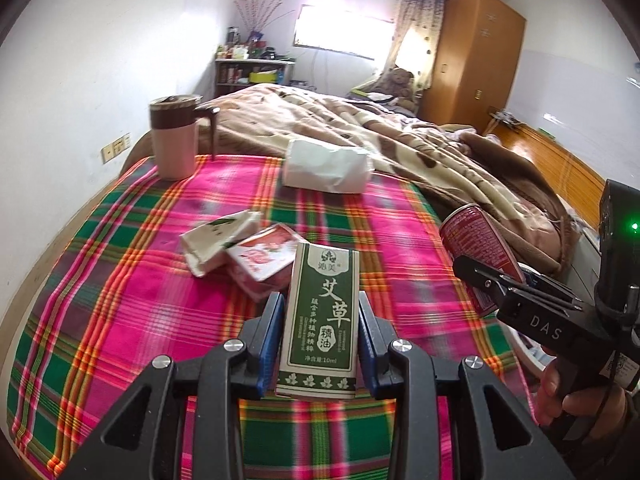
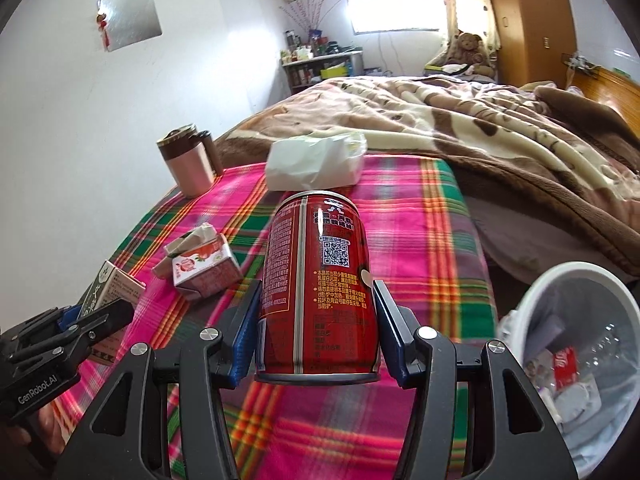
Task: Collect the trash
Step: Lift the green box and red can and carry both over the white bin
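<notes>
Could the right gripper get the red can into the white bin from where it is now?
Probably yes. The right gripper is shut on the red can, and the white bin sits open-mouthed just to its right beside the bed, with nothing visible between them.

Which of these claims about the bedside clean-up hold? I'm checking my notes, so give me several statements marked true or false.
1. The left gripper is shut on a green and white box. True.
2. The right gripper is open with nothing in it. False: it is shut on a red drink can.
3. The white trash bin, at the right of the right wrist view, already has trash in it. True.
4. The pink mug lies on its side. False: it stands upright on the plaid cloth.
5. A crushed carton lies on the plaid cloth. True.
</notes>
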`<state>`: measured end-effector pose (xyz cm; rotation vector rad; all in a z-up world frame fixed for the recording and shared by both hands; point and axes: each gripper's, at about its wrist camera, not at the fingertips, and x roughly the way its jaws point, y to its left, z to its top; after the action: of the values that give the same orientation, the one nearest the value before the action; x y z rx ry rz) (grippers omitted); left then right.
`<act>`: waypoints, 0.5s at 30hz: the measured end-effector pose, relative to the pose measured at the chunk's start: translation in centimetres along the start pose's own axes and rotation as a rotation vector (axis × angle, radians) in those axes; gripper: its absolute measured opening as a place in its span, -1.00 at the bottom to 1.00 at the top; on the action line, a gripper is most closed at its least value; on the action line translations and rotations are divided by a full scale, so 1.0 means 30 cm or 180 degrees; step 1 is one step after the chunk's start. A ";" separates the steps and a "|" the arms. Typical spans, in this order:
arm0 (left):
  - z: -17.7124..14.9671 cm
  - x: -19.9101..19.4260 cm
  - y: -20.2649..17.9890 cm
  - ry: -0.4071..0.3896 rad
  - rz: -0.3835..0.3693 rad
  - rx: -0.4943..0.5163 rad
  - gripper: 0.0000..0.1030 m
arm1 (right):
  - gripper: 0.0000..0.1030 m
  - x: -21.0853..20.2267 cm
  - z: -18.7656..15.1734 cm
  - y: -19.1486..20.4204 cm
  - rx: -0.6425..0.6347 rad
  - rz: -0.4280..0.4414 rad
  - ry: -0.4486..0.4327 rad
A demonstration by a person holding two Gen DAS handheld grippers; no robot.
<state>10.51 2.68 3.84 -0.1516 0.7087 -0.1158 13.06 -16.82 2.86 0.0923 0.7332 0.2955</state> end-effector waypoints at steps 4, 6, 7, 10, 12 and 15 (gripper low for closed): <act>-0.002 -0.010 -0.069 -0.0023 -0.0105 0.0106 -0.31 | 0.05 -0.044 -0.011 -0.048 0.0084 -0.0060 -0.0062; 0.001 -0.007 -0.101 -0.0025 -0.0158 0.0158 -0.31 | 0.05 -0.063 -0.014 -0.068 0.0120 -0.0105 -0.0089; 0.002 -0.007 -0.119 -0.0027 -0.0186 0.0189 -0.31 | 0.05 -0.075 -0.018 -0.084 0.0151 -0.0132 -0.0105; 0.005 0.000 -0.176 -0.0034 -0.0276 0.0281 -0.31 | 0.05 -0.108 -0.029 -0.127 0.0233 -0.0224 -0.0144; 0.009 0.004 -0.212 -0.0035 -0.0337 0.0338 -0.31 | 0.05 -0.128 -0.036 -0.154 0.0284 -0.0288 -0.0164; 0.009 0.012 -0.267 -0.0026 -0.0427 0.0419 -0.30 | 0.05 -0.159 -0.045 -0.195 0.0343 -0.0412 -0.0209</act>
<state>10.52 -5.22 5.22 -0.0736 0.6805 -0.2893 10.16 -23.86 3.86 0.1552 0.6864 0.1288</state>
